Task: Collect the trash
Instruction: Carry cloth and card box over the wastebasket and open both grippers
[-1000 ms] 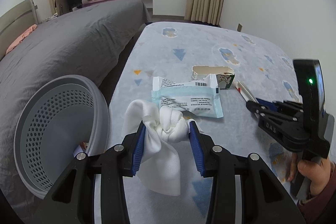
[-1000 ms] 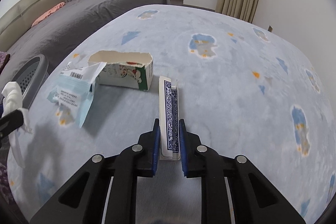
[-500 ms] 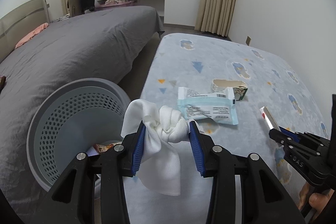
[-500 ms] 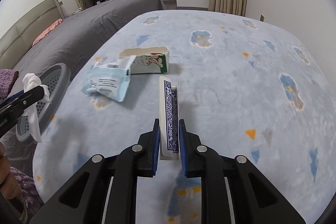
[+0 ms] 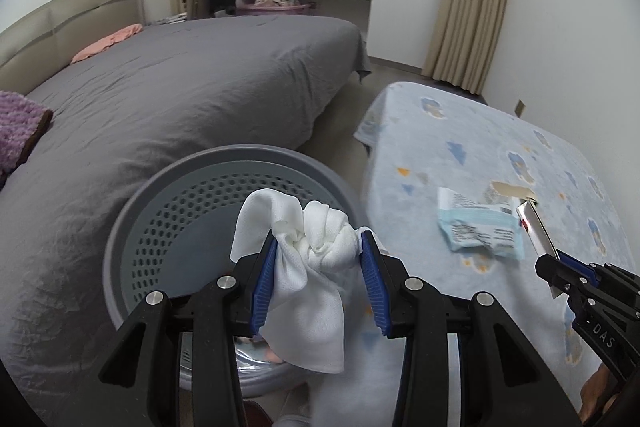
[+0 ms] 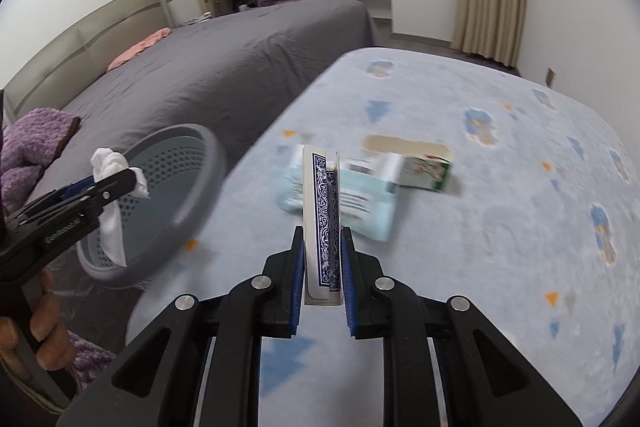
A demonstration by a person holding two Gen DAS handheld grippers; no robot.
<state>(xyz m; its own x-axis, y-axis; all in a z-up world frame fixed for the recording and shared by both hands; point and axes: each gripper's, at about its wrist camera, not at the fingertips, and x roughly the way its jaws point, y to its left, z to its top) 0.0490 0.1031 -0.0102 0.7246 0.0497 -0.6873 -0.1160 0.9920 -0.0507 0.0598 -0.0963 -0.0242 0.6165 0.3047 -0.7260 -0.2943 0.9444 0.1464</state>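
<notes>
A: Left wrist view first, nearest thing out: what sits between the fingers of the left gripper [image 5: 318,259]?

B: A crumpled white cloth or tissue wad [image 5: 316,247], clamped at its knot by both blue pads, its loose tail hanging below them. I judge the knot was chosen because it is the only firm part to pinch.

A: And just beyond those fingers?

B: The round grey perforated plastic basket [image 5: 168,211], its mouth directly past and below the fingertips. The wad seems held over it so that parting the fingers would drop it inside. Something pale already lies in the bottom, too blurred to name.

A: Right wrist view?

B: The fingers of the right gripper [image 6: 323,259] are closed on a thin white box with a blue ornate pattern, like a playing-card packet [image 6: 322,219], standing on edge and sticking out forward. Gripping its flat faces keeps it from twisting, I'd say.

A: Farther out from those fingers?

B: A pale blue printed plastic wrapper [image 6: 360,199] right behind the packet's tip, then a torn green-and-white paper carton [image 6: 420,167] touching it, both lying on the light blue patterned rug [image 6: 500,227]. Those appear to be the trash yet to collect. The basket is off to the left of the fingers, beside the grey-covered bed [image 6: 240,67].
</notes>
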